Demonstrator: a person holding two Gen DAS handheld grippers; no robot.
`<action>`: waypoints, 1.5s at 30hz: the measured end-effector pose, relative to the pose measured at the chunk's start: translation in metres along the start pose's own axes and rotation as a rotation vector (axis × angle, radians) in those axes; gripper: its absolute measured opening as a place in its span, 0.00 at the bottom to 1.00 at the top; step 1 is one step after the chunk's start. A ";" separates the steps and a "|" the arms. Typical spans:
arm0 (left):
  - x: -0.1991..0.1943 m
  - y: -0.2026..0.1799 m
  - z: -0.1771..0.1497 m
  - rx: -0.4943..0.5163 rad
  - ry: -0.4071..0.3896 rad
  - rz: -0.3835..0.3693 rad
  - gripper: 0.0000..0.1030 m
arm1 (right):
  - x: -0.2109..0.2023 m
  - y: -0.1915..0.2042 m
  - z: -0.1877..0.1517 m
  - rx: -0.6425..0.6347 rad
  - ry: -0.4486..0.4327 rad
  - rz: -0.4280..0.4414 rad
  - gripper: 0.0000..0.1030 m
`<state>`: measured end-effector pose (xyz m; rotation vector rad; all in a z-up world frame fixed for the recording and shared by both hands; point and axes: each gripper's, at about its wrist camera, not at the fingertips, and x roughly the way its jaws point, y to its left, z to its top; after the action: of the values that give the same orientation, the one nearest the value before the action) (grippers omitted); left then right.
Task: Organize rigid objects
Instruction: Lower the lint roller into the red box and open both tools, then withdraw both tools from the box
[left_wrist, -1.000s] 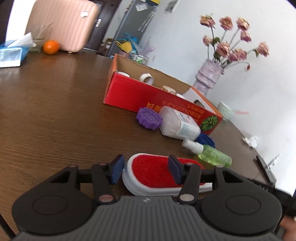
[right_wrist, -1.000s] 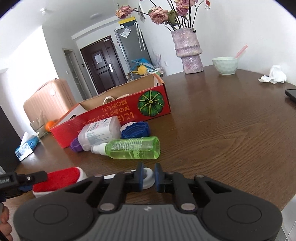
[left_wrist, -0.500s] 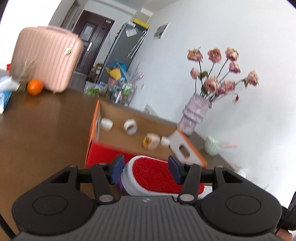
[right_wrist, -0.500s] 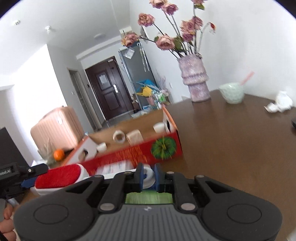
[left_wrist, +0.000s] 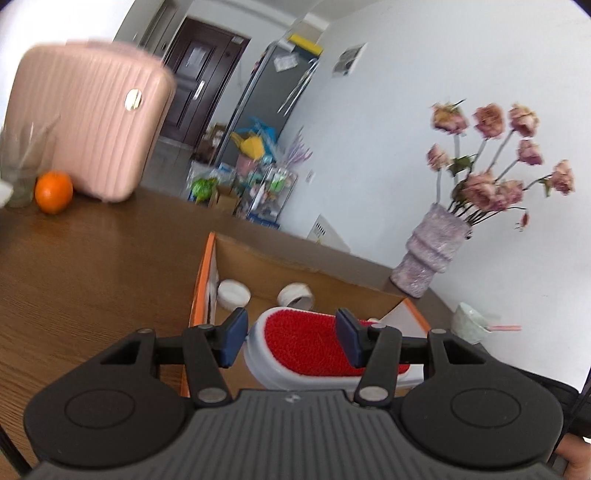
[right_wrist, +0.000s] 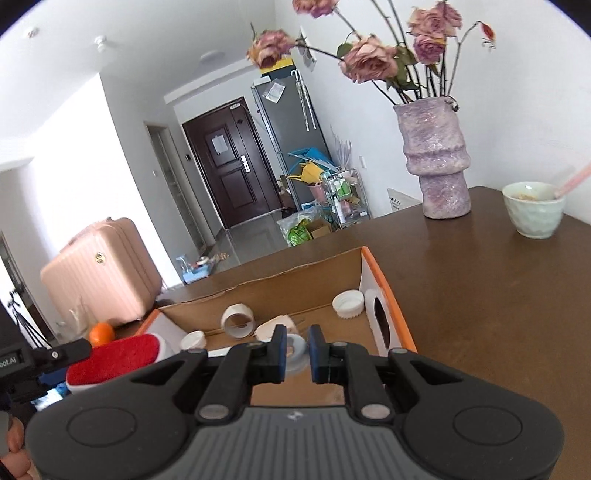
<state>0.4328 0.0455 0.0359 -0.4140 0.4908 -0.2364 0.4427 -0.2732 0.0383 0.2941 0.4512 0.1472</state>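
Nearby, vase (right_wrist: 436, 158) and bowl (right_wrist: 533, 210) beyond cardboard box (right_wrist: 391, 295).

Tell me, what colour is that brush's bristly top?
Red, on a white base; the brush shows best in the left wrist view.

Both views bright, soft daylight, no hard shadows. White walls near blown out, worst at the upper left of each view. Dull sheen on the brown tabletop (right_wrist: 480, 295), no harsh glare. Heavy fisheye bend: door frames and walls curve, dark vignette in the corners. Left wrist view has motion blur: pink suitcase (left_wrist: 88, 118) smeared along its top edge, orange (left_wrist: 53, 192) and flowers (left_wrist: 491, 162) soft. Left tool (left_wrist: 290, 341) stays sharp. Right wrist view crisper; vase (right_wrist: 437, 158) and door (right_wrist: 225, 177) well defined.
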 end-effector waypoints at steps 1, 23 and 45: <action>0.005 0.004 -0.003 -0.006 0.012 -0.002 0.52 | 0.007 0.001 -0.001 -0.011 0.006 -0.009 0.12; -0.051 -0.035 -0.018 0.258 -0.059 0.068 0.83 | -0.041 0.031 -0.009 -0.205 -0.044 -0.029 0.24; -0.176 -0.070 -0.097 0.418 -0.307 0.218 1.00 | -0.186 0.056 -0.068 -0.345 -0.338 -0.053 0.99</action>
<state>0.2254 0.0067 0.0605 0.0155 0.1731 -0.0581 0.2422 -0.2410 0.0732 -0.0342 0.0937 0.1181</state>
